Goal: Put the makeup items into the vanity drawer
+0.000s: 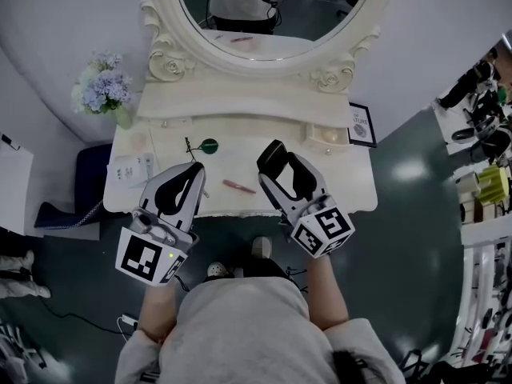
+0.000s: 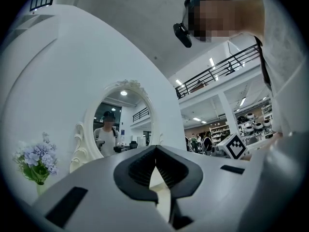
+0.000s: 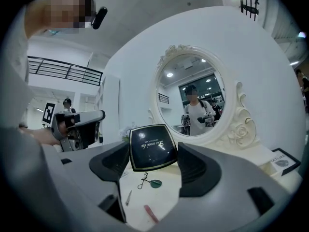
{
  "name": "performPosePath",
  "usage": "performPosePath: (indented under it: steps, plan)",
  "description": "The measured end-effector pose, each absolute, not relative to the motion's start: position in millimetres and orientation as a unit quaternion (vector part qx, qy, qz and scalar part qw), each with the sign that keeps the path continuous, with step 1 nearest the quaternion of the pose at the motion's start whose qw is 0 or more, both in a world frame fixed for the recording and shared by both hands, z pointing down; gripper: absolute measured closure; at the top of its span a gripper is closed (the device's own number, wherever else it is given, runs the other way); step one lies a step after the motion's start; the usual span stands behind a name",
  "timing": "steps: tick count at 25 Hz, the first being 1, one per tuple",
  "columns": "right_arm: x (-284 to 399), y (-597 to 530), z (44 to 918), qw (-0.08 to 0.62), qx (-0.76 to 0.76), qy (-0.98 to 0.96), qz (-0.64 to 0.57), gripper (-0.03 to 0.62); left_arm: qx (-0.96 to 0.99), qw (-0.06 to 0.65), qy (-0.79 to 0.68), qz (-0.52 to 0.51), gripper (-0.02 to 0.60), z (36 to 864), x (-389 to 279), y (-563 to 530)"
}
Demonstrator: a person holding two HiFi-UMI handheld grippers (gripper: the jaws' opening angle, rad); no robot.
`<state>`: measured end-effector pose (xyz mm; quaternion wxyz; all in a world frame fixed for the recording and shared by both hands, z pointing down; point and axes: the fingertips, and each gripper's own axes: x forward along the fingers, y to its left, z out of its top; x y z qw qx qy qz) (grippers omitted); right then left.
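My right gripper (image 1: 274,165) is shut on a black square compact (image 1: 272,156), held a little above the white vanity top (image 1: 352,182). In the right gripper view the compact (image 3: 153,148) stands upright between the two jaws. My left gripper (image 1: 195,174) hovers over the front left of the vanity top, its jaws shut with nothing between them. Between the two grippers a pink stick (image 1: 238,186) lies on the top. Further back lies a green-tipped black wire tool (image 1: 207,145). The right gripper view shows the same tool (image 3: 154,182) and a thin pencil-like item (image 3: 129,197).
An oval mirror (image 1: 272,14) in an ornate white frame rises at the back. Pale blue flowers (image 1: 102,90) stand at the back left, a small framed card (image 1: 362,124) at the back right. White packets (image 1: 132,169) lie at the left end. A stool (image 1: 260,250) is below the front edge.
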<state>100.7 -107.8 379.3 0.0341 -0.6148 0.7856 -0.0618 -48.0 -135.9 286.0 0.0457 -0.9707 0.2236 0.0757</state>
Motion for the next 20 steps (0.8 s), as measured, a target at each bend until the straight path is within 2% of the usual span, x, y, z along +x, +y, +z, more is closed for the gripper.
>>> performPosePath:
  steps: [20]
  plan:
    - [228.3, -95.5, 381.2, 0.028, -0.643, 0.763, -0.063, 0.289, -0.975, 0.048, 0.203, 0.082, 0.567, 280.7, 66.0, -130.8]
